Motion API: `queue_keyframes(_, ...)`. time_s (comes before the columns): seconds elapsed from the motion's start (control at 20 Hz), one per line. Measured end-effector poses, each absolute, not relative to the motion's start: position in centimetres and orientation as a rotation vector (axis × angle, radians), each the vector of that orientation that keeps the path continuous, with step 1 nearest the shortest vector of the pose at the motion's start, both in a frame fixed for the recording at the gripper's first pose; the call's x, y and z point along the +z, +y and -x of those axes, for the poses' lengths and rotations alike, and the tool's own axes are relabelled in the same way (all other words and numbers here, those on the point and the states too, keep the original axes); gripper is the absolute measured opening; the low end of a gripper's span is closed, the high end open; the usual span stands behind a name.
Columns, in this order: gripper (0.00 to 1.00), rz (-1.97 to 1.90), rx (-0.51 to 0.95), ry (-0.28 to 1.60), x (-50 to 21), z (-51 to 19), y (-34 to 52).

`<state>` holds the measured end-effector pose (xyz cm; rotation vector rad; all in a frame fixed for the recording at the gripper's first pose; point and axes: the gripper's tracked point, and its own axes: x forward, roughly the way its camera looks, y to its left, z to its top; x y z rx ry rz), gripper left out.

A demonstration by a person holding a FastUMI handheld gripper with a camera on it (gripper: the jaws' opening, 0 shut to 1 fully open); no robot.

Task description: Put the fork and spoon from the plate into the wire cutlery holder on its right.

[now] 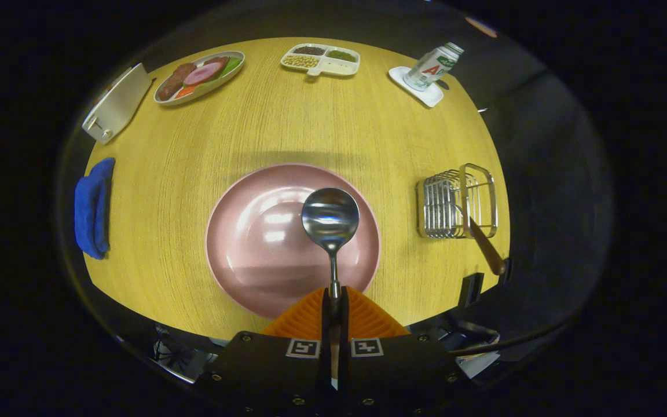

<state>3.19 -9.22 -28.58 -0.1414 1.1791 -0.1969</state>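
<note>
Gripper (333, 301) clenched on the spoon (330, 223), both fingers pressed tight vs. the handle, which runs back between them. Spoon's shiny bowl sticks out ahead of the fingers, seen over the pink plate (252, 243); whether it's lifted off the plate or touching, can't tell. Plate sits on the yellow wood table (287, 127), just ahead of the gripper, w/ nothing else lying in it. To the plate's right, a bit apart: the wire cutlery holder (455, 202), w/ a utensil already in it, its brown wooden handle (487, 249) leaning out toward the near table edge; head is hidden by the wires, so can't say for sure it's the fork. Far side of table, L to R: a white flat object (118, 104) at the left corner, an oval dish (199, 76) w/ meat and veg, a white divided tray (321, 59) w/ beans etc., and a bottle (433, 66) standing on a white coaster (417, 88). Blue cloth (93, 207) lies bunched at the table's left edge, well apart from the plate.
</note>
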Motion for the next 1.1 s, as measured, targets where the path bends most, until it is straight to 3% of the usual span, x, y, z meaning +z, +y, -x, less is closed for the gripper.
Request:
queue_keyframes(0.55,0.05,0.087,-0.383,1.09,-21.8,-1.2,-17.1)
queue_keyframes(1.1,0.05,0.056,-0.446,1.14,-21.9,-0.8,-24.0)
